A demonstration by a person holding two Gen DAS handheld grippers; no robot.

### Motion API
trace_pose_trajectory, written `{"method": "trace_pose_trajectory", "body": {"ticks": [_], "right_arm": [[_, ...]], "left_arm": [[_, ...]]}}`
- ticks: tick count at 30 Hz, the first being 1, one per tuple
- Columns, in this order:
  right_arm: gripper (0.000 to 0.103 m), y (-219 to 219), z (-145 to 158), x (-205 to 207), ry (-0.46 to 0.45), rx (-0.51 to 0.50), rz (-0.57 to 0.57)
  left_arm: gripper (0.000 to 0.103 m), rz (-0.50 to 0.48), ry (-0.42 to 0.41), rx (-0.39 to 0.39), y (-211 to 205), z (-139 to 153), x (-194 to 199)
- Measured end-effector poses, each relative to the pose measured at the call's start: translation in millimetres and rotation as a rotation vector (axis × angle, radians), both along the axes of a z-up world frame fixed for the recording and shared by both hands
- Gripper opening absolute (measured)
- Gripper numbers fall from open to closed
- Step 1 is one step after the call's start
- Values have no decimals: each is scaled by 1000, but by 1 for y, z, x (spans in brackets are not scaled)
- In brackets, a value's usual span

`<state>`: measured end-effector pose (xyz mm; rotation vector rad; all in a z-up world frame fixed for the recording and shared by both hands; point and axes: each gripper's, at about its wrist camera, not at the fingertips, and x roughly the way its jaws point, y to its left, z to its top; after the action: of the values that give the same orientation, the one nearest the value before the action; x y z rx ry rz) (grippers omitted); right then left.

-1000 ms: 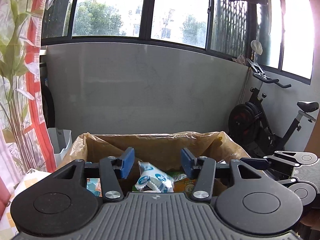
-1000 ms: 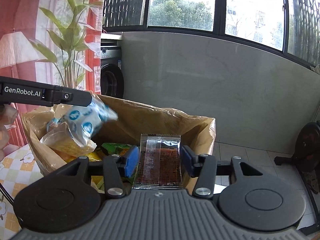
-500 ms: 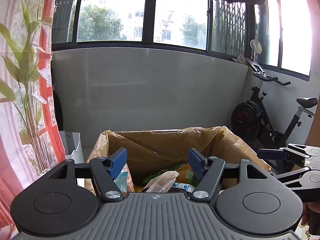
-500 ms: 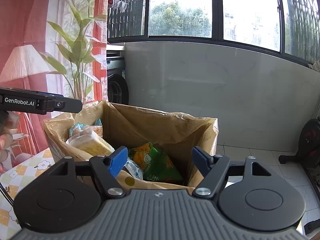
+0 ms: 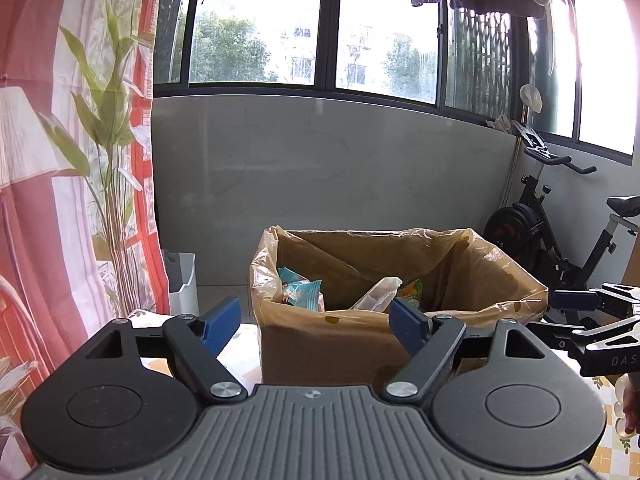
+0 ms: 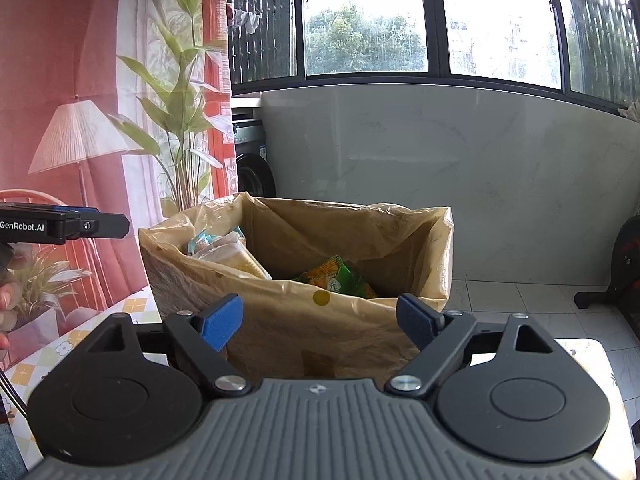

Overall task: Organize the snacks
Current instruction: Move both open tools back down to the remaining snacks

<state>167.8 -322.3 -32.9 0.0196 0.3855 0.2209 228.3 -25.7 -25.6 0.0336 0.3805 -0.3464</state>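
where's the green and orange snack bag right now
In the right wrist view the green and orange bag lies inside the lined box, toward its middle, right of the pale packets piled at the box's left end.

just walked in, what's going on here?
A person with a claw in each hand is sorting snacks into a bag-lined cardboard box. Both the left claw and right claw have just been opening and now hold nothing. Packets, including a green-orange one, lie inside the box.
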Motion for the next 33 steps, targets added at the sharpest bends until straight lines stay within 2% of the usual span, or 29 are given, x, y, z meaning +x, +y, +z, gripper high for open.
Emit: {"method": "trace_pose_trajectory", "body": {"ticks": [17, 27, 33], "right_arm": [[87, -3, -43, -26, 31, 36, -44], [87, -8, -69, -30, 75, 48, -79], [87, -5, -87, -27, 85, 34, -76]], "left_arm": [[84, 102, 124, -39, 33, -62, -20], [84, 113, 190, -35, 34, -89, -18], [84, 111, 207, -5, 33, -100, -12]]}}
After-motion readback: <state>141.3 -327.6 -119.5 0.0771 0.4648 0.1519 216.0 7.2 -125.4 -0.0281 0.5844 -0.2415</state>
